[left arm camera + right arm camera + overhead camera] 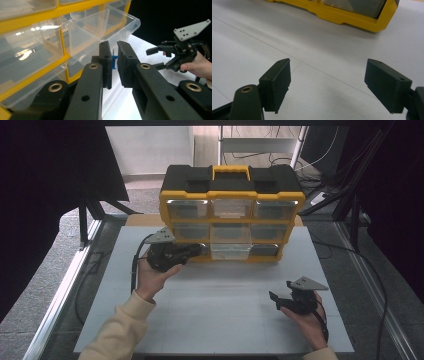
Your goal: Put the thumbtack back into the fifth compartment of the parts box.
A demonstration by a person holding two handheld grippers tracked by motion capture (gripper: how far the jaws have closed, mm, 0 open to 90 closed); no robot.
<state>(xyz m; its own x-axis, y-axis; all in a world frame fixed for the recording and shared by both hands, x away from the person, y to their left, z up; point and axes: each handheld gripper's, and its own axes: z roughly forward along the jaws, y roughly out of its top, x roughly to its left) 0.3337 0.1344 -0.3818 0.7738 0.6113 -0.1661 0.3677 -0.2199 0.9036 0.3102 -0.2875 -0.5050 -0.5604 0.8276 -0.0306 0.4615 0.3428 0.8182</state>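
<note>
- Organiser cabinet: yellow frame, black top with a yellow carry handle, three rows of clear drawers. Stands upright at the far middle of the white table.
- Open drawer: clear plastic, pulled out of the cabinet's front toward the near side. In the high view it sits in the middle column, bottom row, projecting past the yellow frame.
- Left gripper: held in the person's left hand, at the near left corner of the cabinet, jaws pointing right toward the open drawer. Jaws are drawn together with only a narrow slit between the pads.
- Small blue part: thin piece seen in that slit in the left gripper view, pinched between the pads; its shape is too hidden to tell. It sits just beside the near wall of the open drawer.
- Right gripper: held in the person's right hand at the near right of the table, well apart from the cabinet, grey three-cornered plate on top. Jaws stand wide apart, nothing between them; bare table surface lies under them in the right gripper view.
- Cabinet base: yellow lower edge, far of the right gripper's jaws.
</note>
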